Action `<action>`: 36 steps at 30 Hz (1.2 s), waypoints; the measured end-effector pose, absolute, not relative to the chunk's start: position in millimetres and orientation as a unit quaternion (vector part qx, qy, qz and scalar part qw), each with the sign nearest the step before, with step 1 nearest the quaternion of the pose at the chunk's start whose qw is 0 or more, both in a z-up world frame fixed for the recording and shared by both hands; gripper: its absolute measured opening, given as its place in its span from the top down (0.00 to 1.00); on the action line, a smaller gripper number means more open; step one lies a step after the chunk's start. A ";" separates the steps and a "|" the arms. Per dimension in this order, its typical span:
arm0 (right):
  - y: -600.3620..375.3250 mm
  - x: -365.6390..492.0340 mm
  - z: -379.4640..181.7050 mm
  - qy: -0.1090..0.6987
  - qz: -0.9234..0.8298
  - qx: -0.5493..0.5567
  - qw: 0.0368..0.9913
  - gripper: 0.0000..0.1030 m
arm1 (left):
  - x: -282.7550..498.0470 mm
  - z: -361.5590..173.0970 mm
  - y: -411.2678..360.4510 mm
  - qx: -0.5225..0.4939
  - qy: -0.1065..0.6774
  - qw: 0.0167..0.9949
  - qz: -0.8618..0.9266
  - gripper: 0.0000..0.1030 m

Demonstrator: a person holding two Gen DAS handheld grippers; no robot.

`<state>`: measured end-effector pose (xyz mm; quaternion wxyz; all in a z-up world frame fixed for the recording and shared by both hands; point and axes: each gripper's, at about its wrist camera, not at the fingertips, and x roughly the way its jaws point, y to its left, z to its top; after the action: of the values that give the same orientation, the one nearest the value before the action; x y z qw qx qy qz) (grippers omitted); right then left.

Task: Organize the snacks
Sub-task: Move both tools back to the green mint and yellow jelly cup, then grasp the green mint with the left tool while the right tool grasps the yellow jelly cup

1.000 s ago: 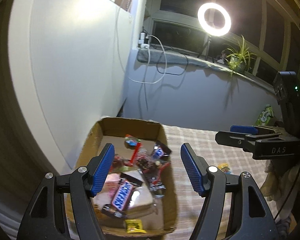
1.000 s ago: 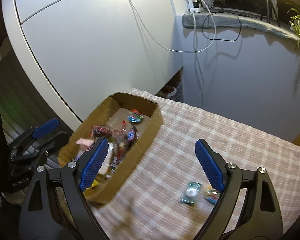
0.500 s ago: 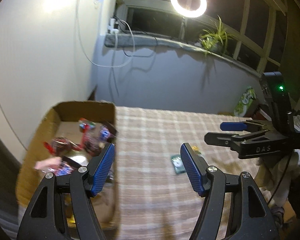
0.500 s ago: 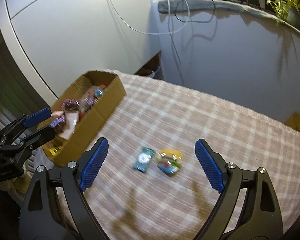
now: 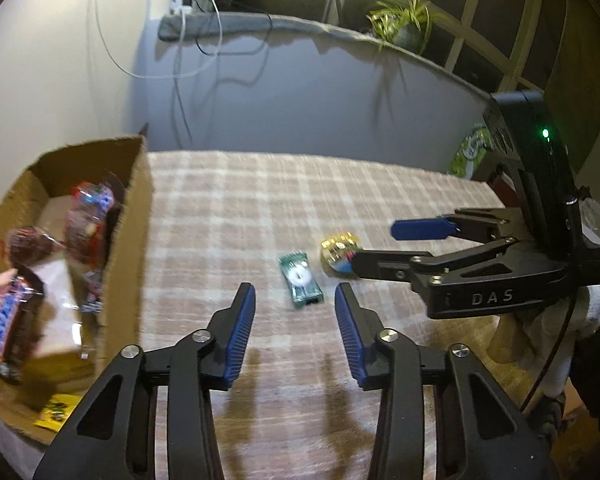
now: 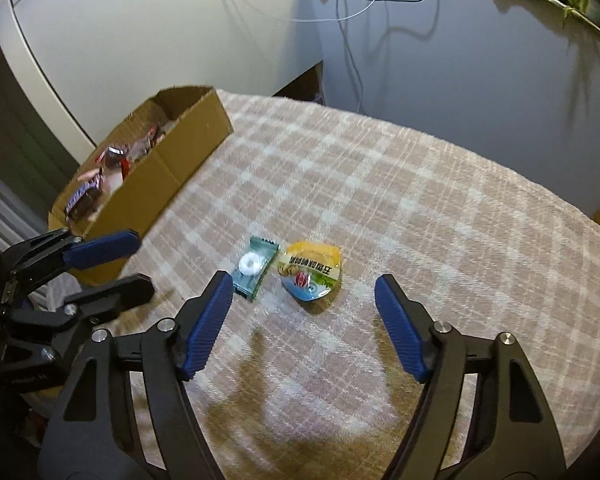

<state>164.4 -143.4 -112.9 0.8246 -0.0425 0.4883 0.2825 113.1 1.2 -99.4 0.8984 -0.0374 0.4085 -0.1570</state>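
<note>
A green candy packet (image 5: 301, 280) (image 6: 256, 268) and a yellow snack pouch (image 5: 337, 251) (image 6: 310, 274) lie side by side on the checked tablecloth (image 5: 228, 216). My left gripper (image 5: 295, 286) (image 6: 144, 264) hovers just short of the green packet, jaws closing, with no pad touching it. My right gripper (image 6: 304, 278) (image 5: 376, 246) hangs over the yellow pouch, jaws also closing and nothing pressed between them. A cardboard box (image 5: 136, 208) (image 6: 180, 160) holding several wrapped snacks stands at the table's left edge.
A grey wall with hanging cables (image 5: 180, 60) rises behind the table. A plant (image 5: 404, 24) and a ring light sit on the sill above. A green bag (image 5: 474, 148) shows beyond the table's far right corner. A white-gloved hand (image 5: 572, 320) holds the right gripper.
Both grippers have swung away from the box towards the two packets on the cloth and come lower. Both pairs of jaws stand narrower than before.
</note>
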 end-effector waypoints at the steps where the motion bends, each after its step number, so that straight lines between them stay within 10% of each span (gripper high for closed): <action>1: -141.8 165.5 -115.8 0.490 0.285 -0.046 0.822 0.33 | 113.0 -101.5 0.4 -0.036 0.411 0.897 -0.158 0.63; 23: -130.8 192.2 -142.2 0.487 0.296 -0.094 0.816 0.61 | 143.8 -136.9 -28.8 0.000 0.448 0.880 -0.156 0.69; 36: -153.3 189.5 -141.9 0.475 0.279 -0.091 0.829 0.62 | 158.6 -139.8 -52.9 0.061 0.443 0.886 -0.120 0.80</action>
<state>189.5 -153.3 -141.9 0.8293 -0.0914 0.4755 0.2790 158.6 -52.9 -139.8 0.8864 0.0606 0.4429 -0.1201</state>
